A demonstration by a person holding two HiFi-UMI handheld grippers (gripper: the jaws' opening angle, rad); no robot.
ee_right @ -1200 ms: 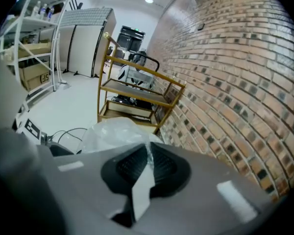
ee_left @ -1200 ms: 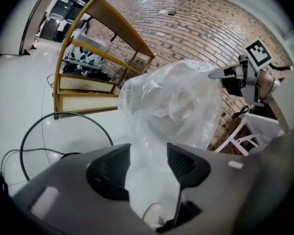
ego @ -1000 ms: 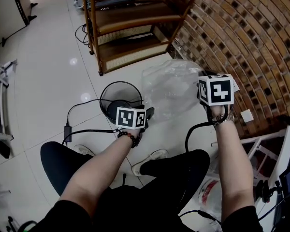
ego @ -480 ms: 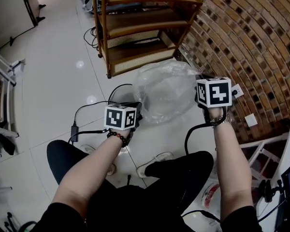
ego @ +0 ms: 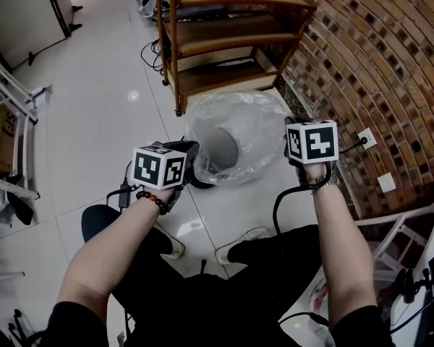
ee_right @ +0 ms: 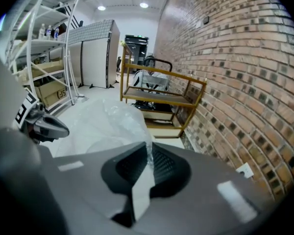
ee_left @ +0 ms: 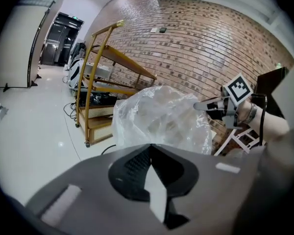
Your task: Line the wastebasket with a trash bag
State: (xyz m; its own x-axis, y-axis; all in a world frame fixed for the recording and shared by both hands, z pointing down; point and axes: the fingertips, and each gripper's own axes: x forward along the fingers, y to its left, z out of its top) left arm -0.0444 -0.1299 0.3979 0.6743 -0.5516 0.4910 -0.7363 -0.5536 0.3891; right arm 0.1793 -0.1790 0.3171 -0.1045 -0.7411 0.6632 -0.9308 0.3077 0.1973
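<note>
A clear trash bag (ego: 239, 132) hangs puffed up between my two grippers above the white floor. The dark wastebasket (ego: 202, 181) stands under it, mostly veiled by the plastic, with only a black part showing at the bag's lower left edge. My left gripper (ego: 189, 150) is shut at the bag's left edge, and the plastic (ee_left: 159, 116) billows right past its closed tips (ee_left: 150, 148). My right gripper (ego: 290, 131) is shut on the bag's right edge, with a strip of film pinched between its jaws (ee_right: 148, 148). Each gripper shows in the other's view: the right one (ee_left: 213, 106), the left one (ee_right: 49, 126).
A wooden shelf unit (ego: 224, 35) stands just behind the bag. A brick wall (ego: 376, 63) with a socket (ego: 363, 139) runs along the right. Black cables (ego: 282, 201) trail on the floor. A white rack (ego: 14, 107) stands left, a white frame (ego: 390, 223) right. The person's legs are below.
My left gripper has left the basket's rim, risen and drawn leftward, away from the right one. The bag now spreads between both grippers and covers the basket, which earlier stood in plain sight.
</note>
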